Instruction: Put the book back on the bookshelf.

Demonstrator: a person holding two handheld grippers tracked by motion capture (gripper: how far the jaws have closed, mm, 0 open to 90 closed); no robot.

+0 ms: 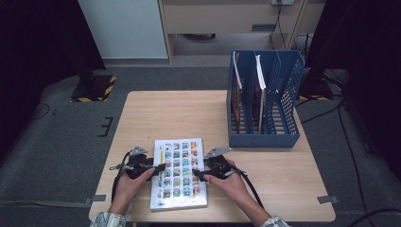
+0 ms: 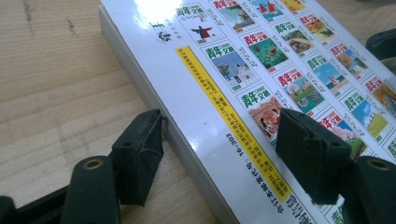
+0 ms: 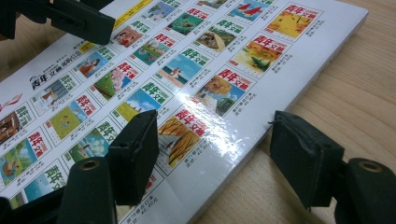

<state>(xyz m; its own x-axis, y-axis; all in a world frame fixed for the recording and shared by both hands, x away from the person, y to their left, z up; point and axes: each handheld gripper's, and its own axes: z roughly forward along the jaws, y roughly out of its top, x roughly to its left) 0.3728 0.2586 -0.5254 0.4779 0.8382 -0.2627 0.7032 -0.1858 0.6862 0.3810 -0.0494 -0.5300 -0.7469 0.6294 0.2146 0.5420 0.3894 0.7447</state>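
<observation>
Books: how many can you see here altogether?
3. One book lies flat on the table's near edge between the two grippers. Two more stand upright in the blue file rack: one in its left slot, one in the middle. Others could be hidden inside.

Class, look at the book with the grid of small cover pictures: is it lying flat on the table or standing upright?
Lying flat. The book rests cover-up on the wooden table, its whole grid of pictures facing the camera.

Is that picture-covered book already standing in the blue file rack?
No, the book lies flat on the table, in front of the blue file rack.
</observation>
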